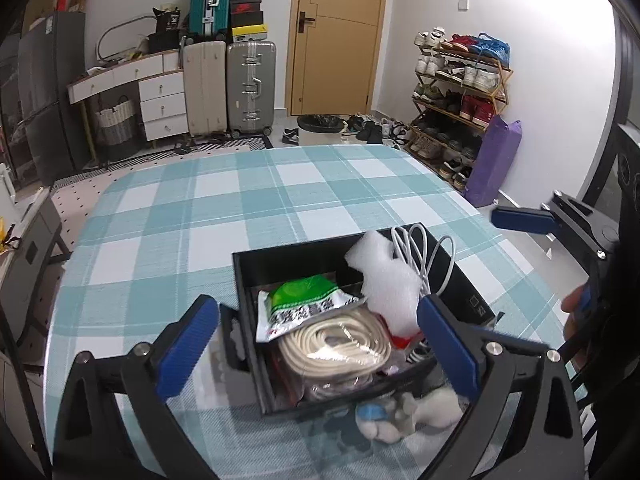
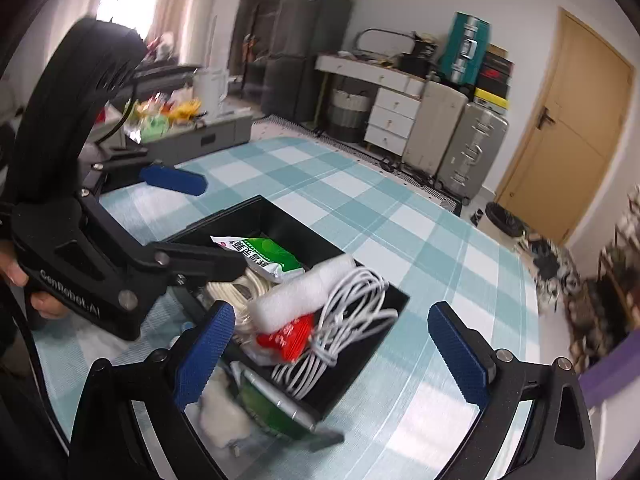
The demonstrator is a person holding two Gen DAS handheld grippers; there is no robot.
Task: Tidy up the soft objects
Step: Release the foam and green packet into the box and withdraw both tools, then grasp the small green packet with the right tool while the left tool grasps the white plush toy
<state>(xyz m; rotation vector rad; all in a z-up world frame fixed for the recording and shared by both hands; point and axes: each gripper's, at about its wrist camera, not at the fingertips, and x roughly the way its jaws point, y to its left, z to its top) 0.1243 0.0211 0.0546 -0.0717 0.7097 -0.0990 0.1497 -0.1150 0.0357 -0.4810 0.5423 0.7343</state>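
A black box [image 1: 245, 280] [image 2: 280, 220] stands on the checked tablecloth [image 1: 240, 208]. It holds a green and white packet [image 1: 304, 300] [image 2: 268, 254], a coil of cream rope in plastic [image 1: 336, 344] [image 2: 236, 292], a white foam piece [image 1: 384, 276] [image 2: 304, 292], a bundle of white cable [image 1: 420, 256] [image 2: 352, 320] and a red packet [image 2: 288, 338]. A white plush toy [image 1: 420, 408] [image 2: 224, 412] lies just outside the box's near wall. My left gripper [image 1: 318, 346] is open, its fingers astride the box with nothing pinched. My right gripper [image 2: 332, 350] is open over the box's cable end and holds nothing.
The table's far edge [image 1: 320, 148] drops to the floor. Beyond it are suitcases [image 1: 250, 84], a door [image 1: 340, 32], a shoe rack [image 1: 460, 92], a bin [image 1: 318, 128] and a white dresser [image 1: 160, 96]. A purple bag [image 1: 494, 160] leans on the wall.
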